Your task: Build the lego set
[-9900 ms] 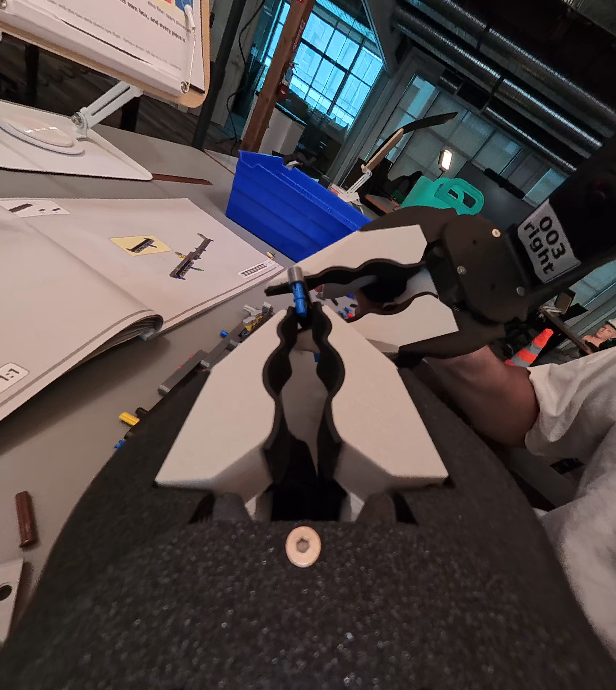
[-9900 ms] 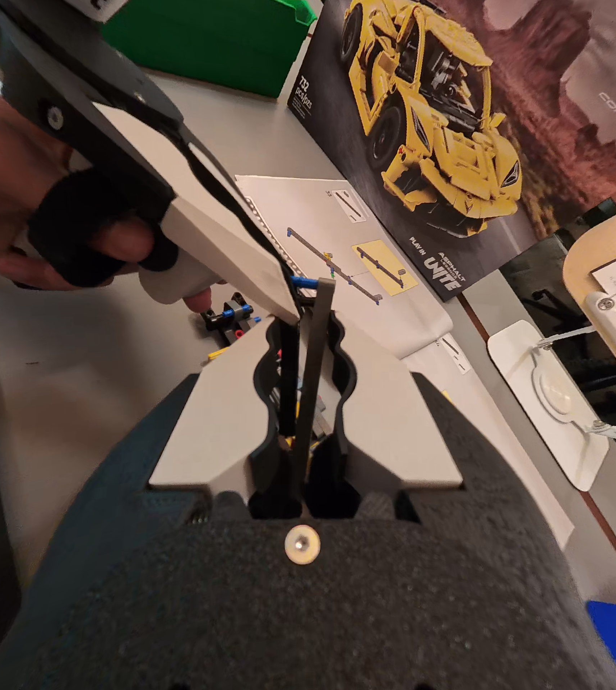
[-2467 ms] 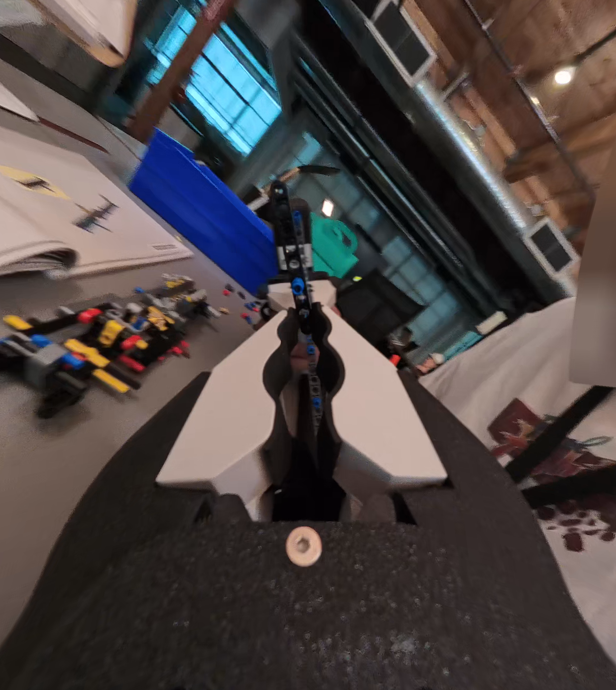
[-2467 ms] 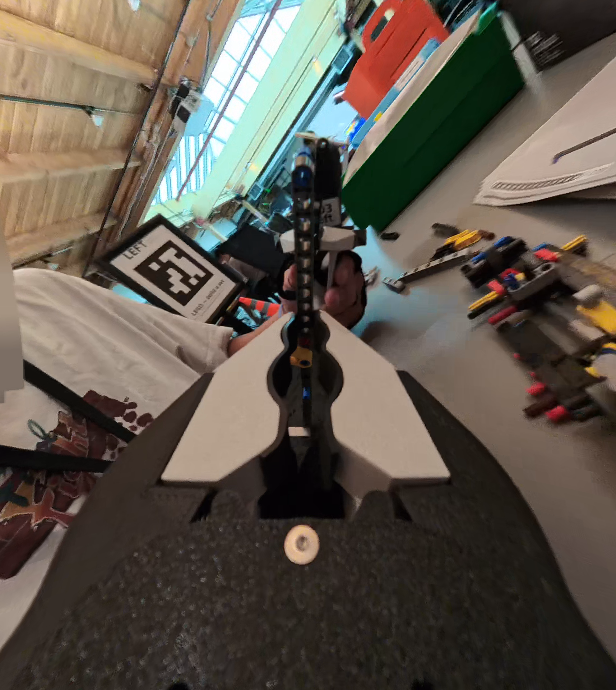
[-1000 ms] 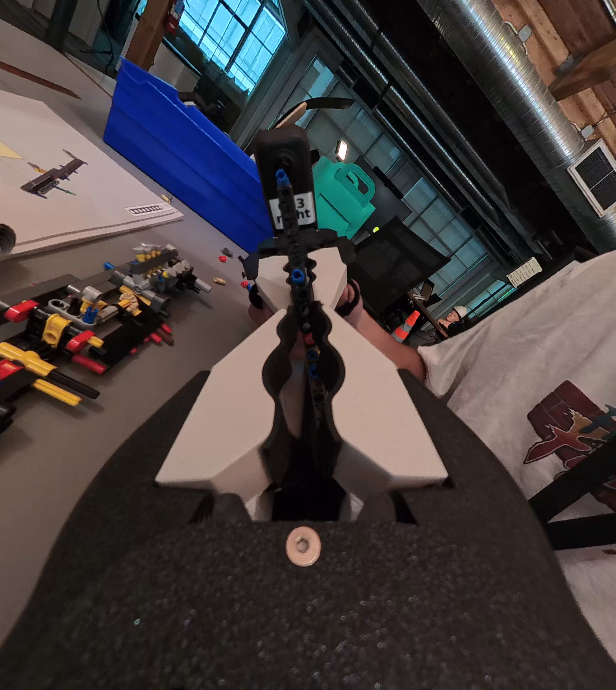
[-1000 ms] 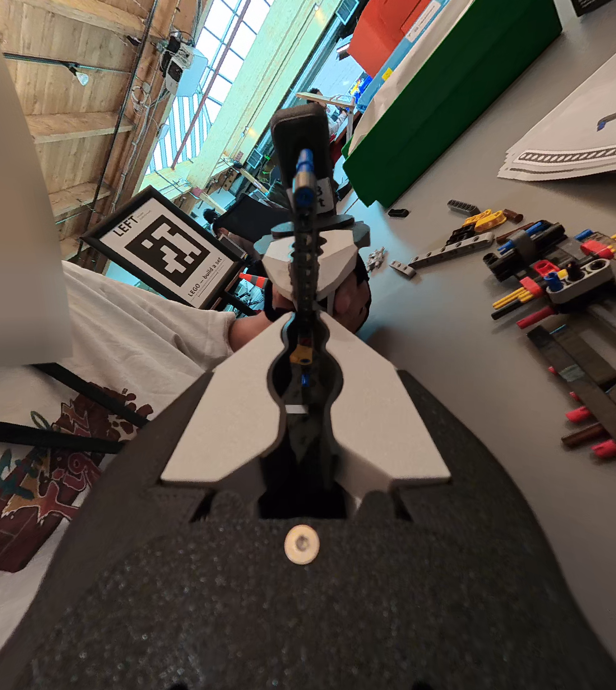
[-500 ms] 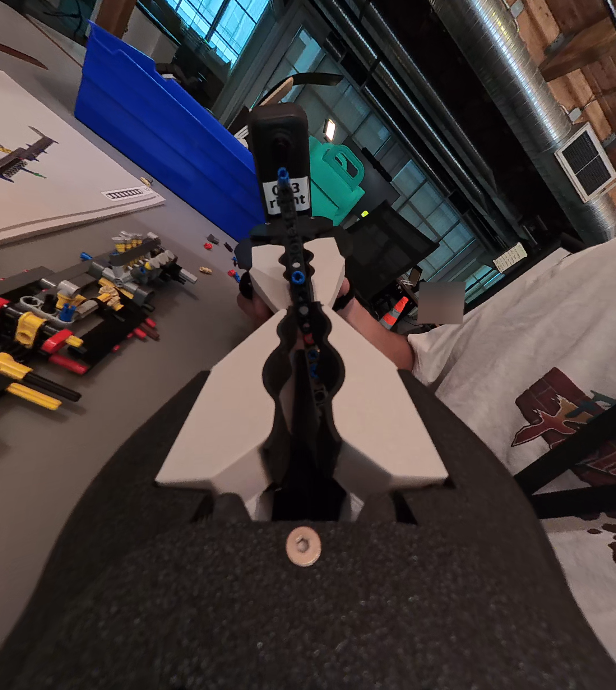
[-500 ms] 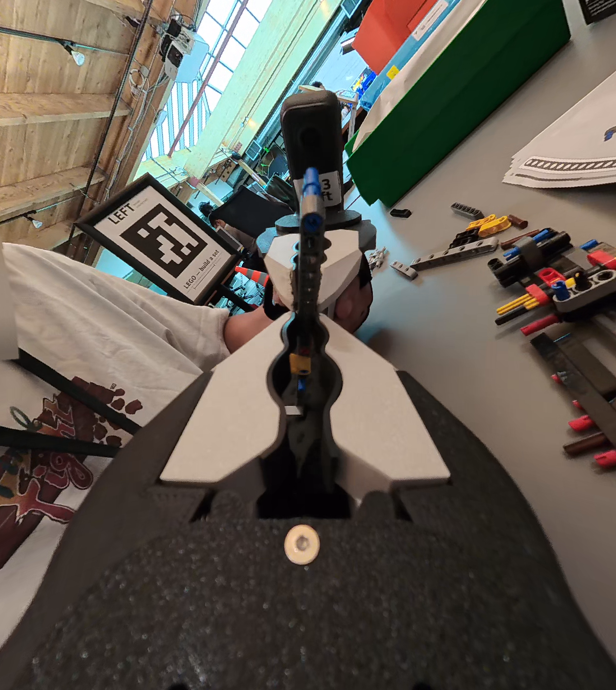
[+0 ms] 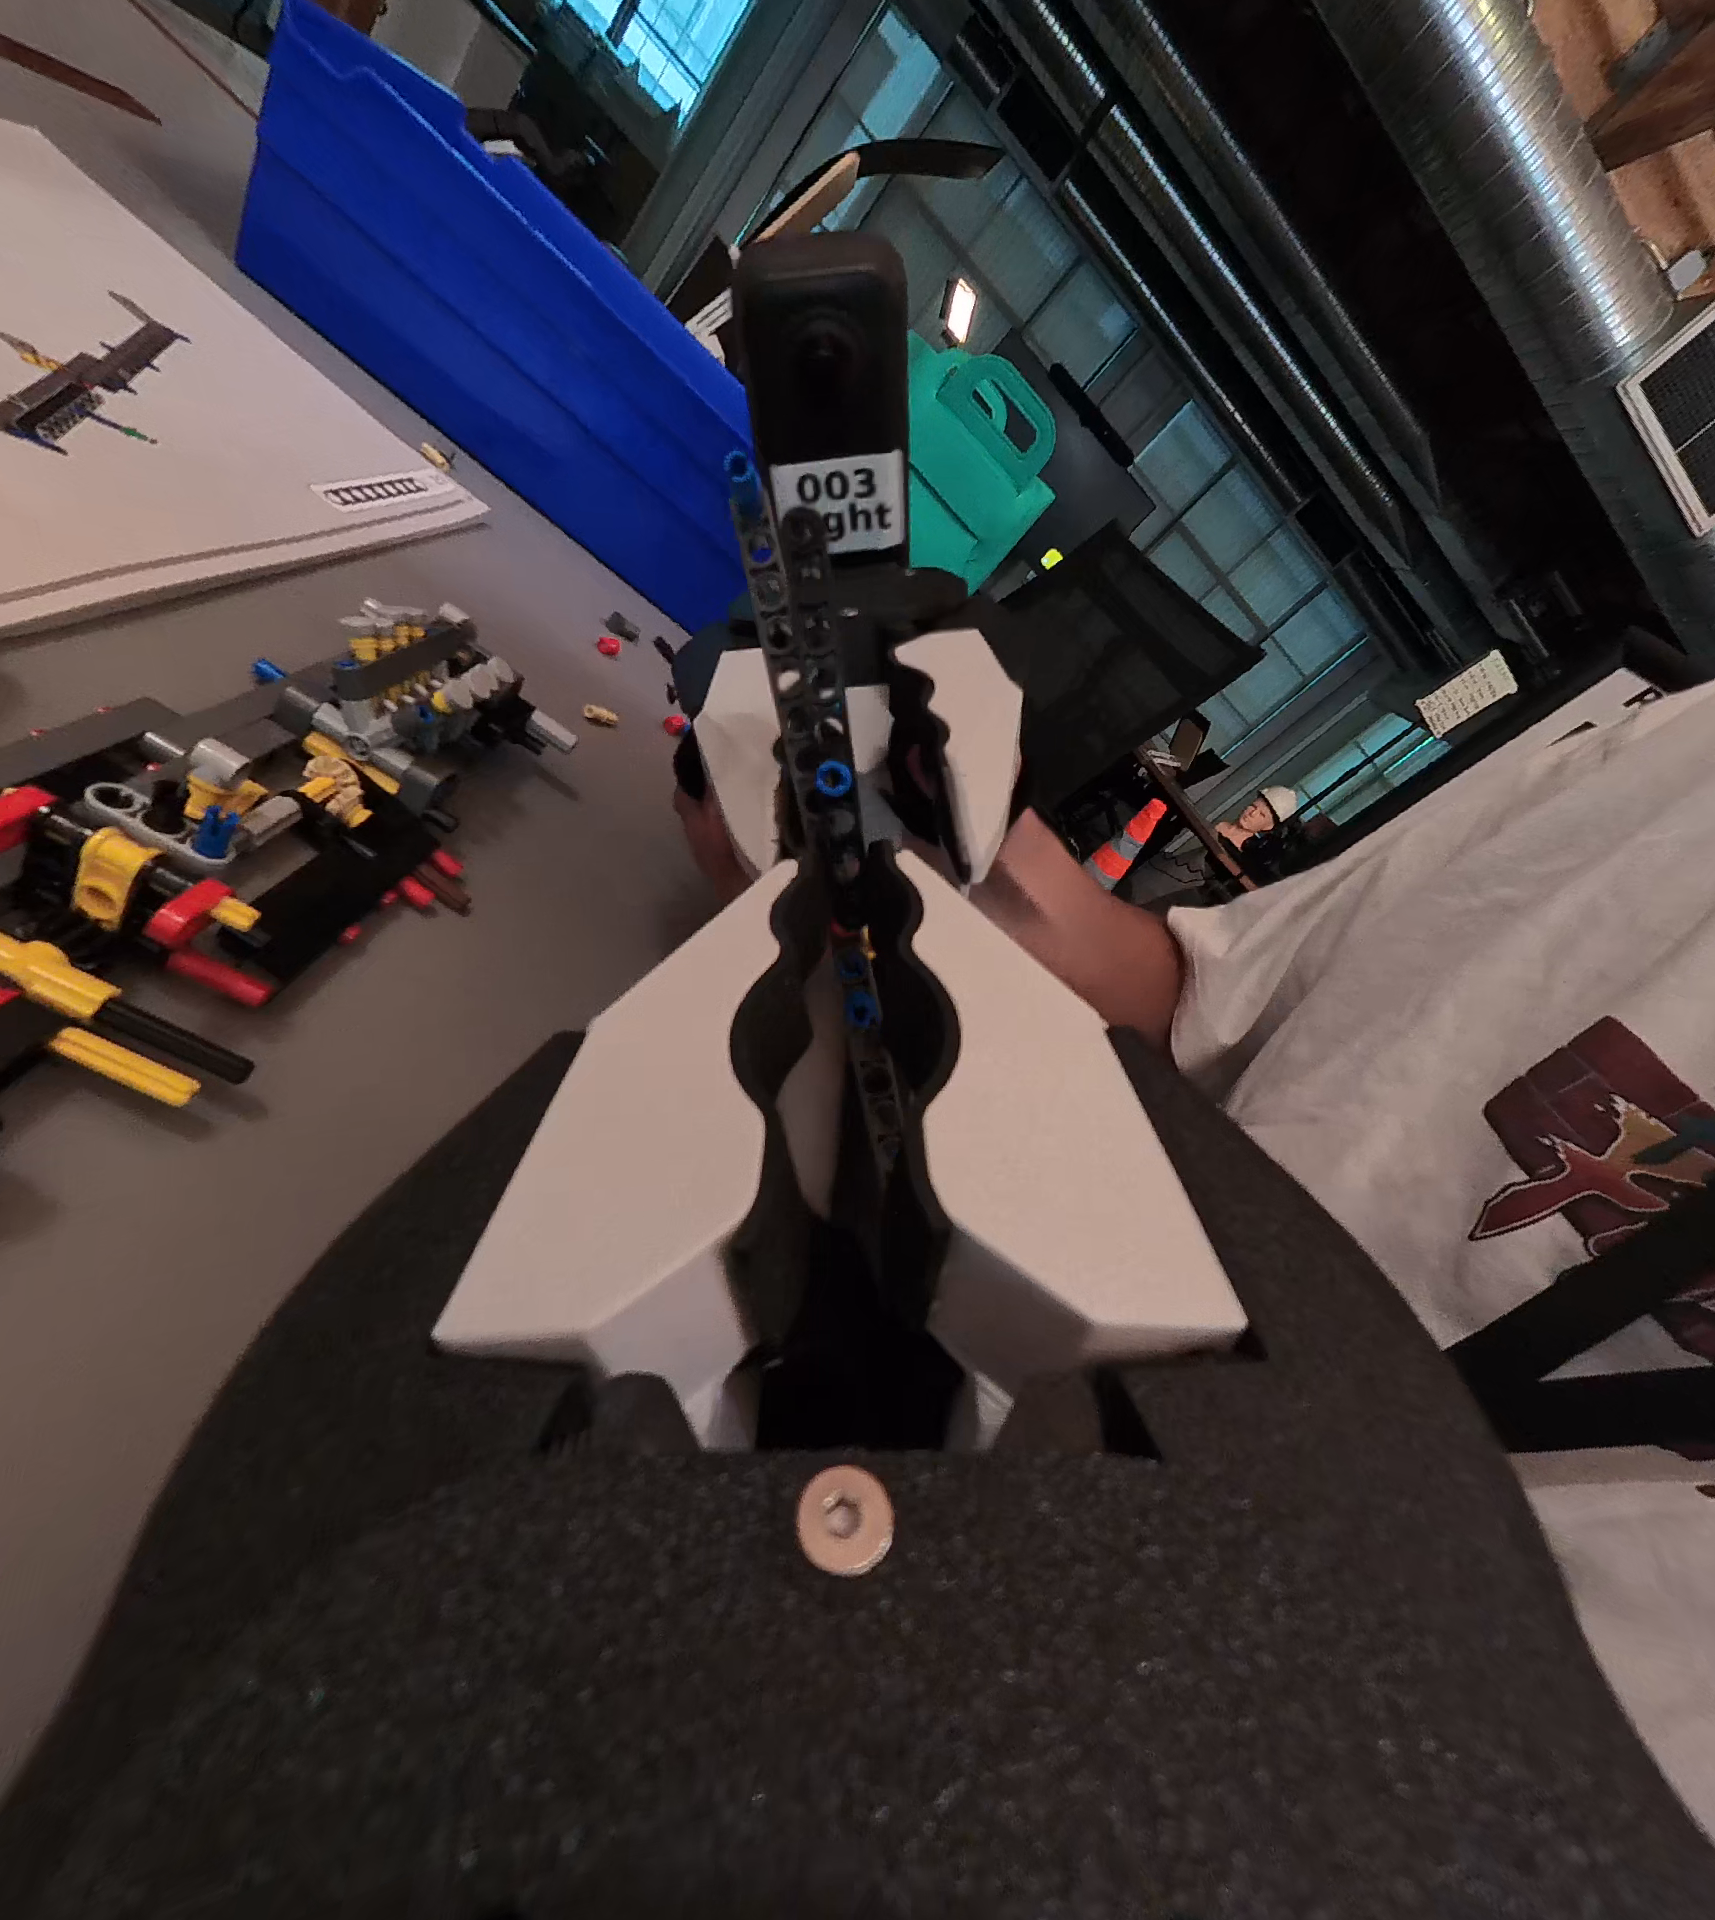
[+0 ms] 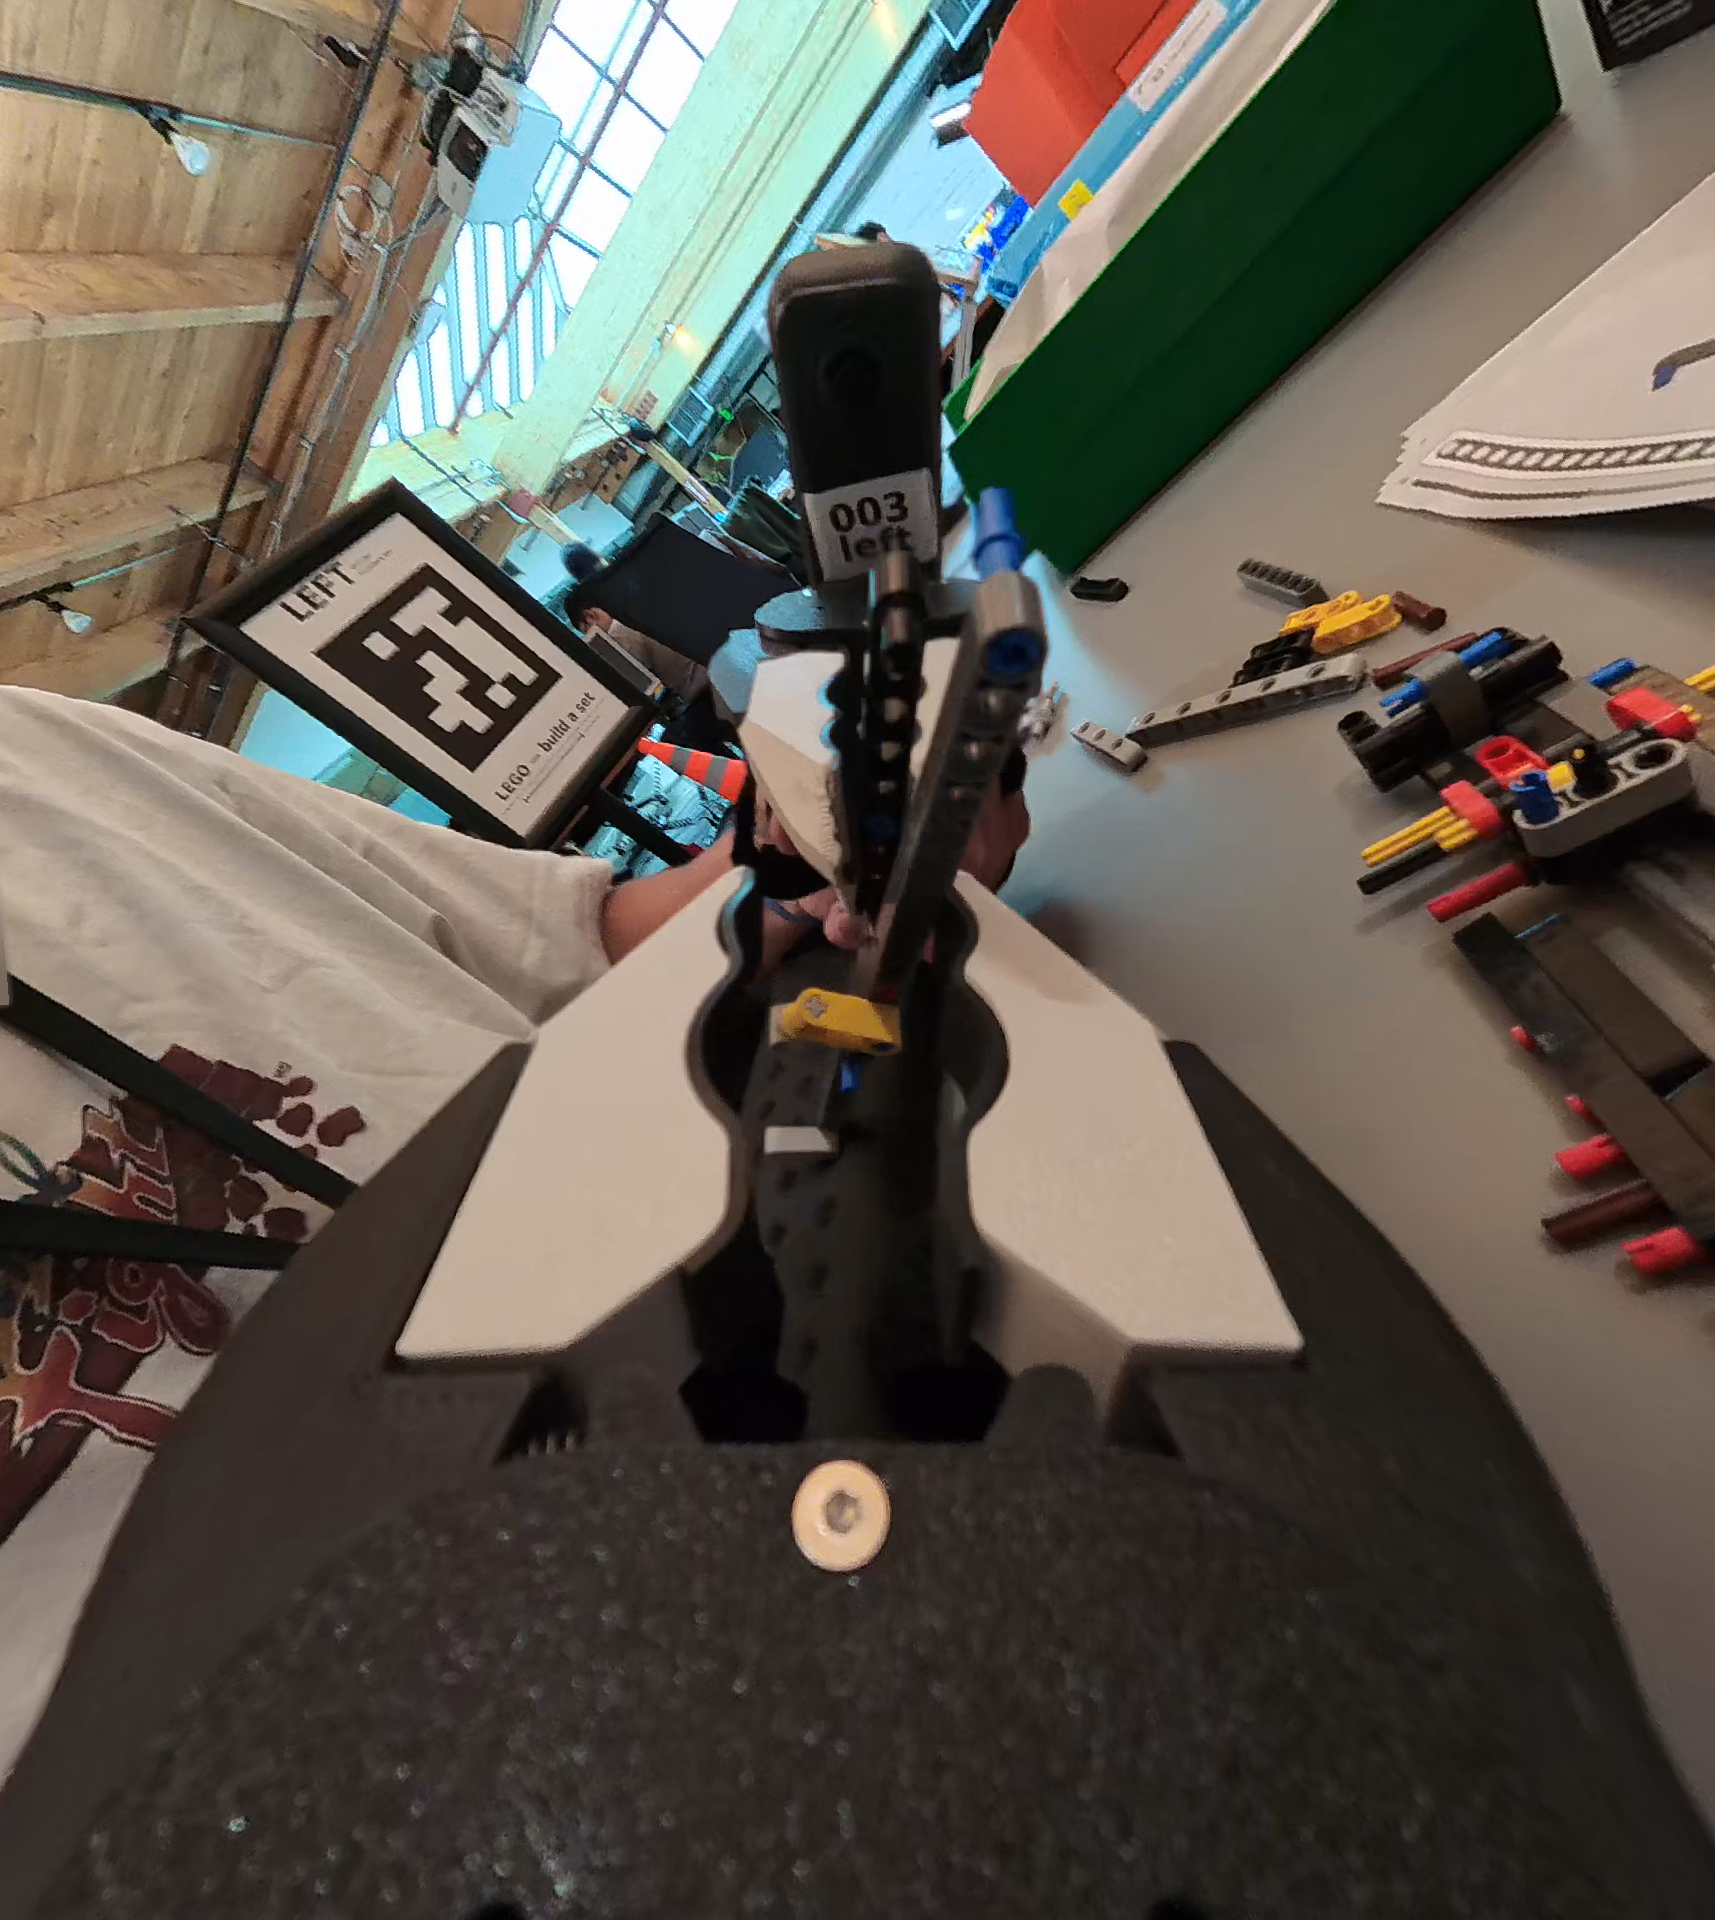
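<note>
dark grey plastic, a long holed technic beam [image 9: 799,665] studded with blue pins [image 9: 833,775], runs lifted off the table between my two tongs: my left gripper [image 9: 837,894] is clamped on one end, and my right gripper [image 10: 858,935] looks closed on the other, where a yellow connector [image 10: 837,1016] sits, so i can steady both ends while lining it up. the half-built chassis [image 9: 157,862] lies well apart on the grey table [image 9: 541,831], so i judge there is open air to swing the beam, with only my own shirt [image 9: 1455,935] near.

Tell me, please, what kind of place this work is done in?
Probably a workshop or converted industrial hall. Above the grey table with the partly built lego assembly run a large metal duct, wooden ceiling boards and tall gridded windows; storage bins stand along the table.
</note>
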Tool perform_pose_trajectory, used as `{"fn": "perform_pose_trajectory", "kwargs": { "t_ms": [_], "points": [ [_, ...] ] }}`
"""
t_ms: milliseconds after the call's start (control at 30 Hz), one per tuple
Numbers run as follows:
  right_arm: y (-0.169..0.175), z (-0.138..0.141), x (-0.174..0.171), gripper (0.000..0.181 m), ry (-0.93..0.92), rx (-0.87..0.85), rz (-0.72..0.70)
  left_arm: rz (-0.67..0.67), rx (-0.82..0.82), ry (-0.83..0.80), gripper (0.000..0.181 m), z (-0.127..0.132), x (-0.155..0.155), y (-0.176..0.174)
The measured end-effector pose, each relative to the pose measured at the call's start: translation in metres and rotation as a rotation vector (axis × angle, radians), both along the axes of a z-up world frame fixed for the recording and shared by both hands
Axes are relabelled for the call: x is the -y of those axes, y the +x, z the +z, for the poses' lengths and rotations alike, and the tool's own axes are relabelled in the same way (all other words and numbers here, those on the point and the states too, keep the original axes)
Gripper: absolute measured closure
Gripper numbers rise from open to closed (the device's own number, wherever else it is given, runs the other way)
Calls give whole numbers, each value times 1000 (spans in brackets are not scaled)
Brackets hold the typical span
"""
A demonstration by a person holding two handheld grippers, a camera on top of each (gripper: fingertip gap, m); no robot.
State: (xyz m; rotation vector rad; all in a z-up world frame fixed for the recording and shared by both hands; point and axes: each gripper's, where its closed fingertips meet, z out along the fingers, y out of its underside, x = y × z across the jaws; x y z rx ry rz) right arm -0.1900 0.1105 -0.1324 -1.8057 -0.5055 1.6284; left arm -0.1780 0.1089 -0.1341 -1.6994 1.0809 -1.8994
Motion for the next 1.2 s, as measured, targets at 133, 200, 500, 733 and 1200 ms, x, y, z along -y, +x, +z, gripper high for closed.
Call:
{"fn": "perform_pose_trajectory", "kwargs": {
  "t_ms": [133,200,500,733,1200],
  "points": [
    [13,-11,3,142,64,134,-10,-21,-47,-13,175,-8,0,5],
    [37,-13,-2,151,89,189,-59,-57,-53,-23,175,-8,5,7],
    [68,7,24,173,403,235,-96,-146,-68,195,175,4,8,6],
    [74,-51,48,176,163,447,18,-329,-121,316,175,-7,28,2],
    [61,-75,40,157,43,593,82,-412,-311,381,175,-42,25,-7]
  ]
}}
